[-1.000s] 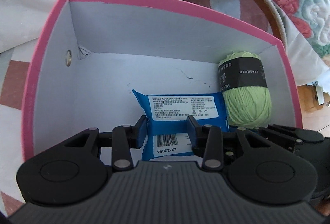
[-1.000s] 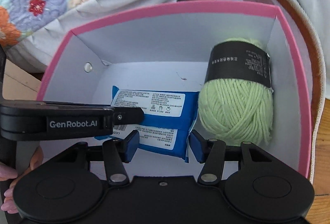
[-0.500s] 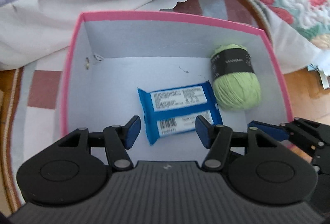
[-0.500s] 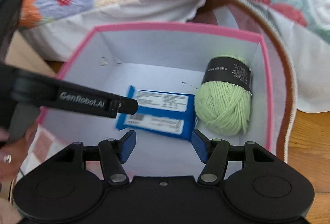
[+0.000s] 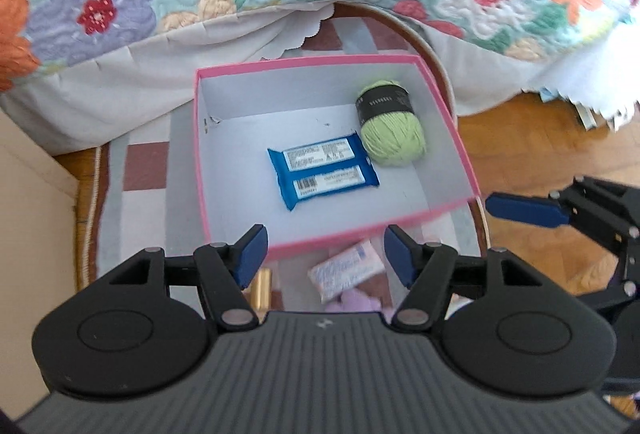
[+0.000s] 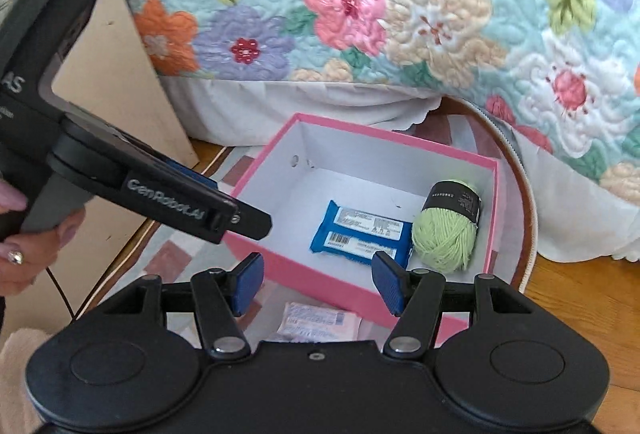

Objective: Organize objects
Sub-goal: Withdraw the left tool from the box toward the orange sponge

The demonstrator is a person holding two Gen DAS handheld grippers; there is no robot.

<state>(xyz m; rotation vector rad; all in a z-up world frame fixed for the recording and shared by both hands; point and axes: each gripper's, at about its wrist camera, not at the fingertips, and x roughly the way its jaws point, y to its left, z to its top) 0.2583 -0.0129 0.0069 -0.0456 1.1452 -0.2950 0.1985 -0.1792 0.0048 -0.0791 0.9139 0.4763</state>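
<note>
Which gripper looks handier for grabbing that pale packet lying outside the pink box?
Probably the left gripper: in its view the pale packet lies straight between its open fingers, just outside the pink box. The right gripper, also open and empty, sees it lower and off-centre.

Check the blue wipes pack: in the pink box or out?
In. The blue wipes pack lies flat on the pink box floor, beside the green yarn ball.

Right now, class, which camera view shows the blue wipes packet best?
The left wrist view: the blue wipes packet lies fully visible on the floor of the pink box. In the right wrist view, the right gripper's fingertip overlaps the packet's near corner.
</note>
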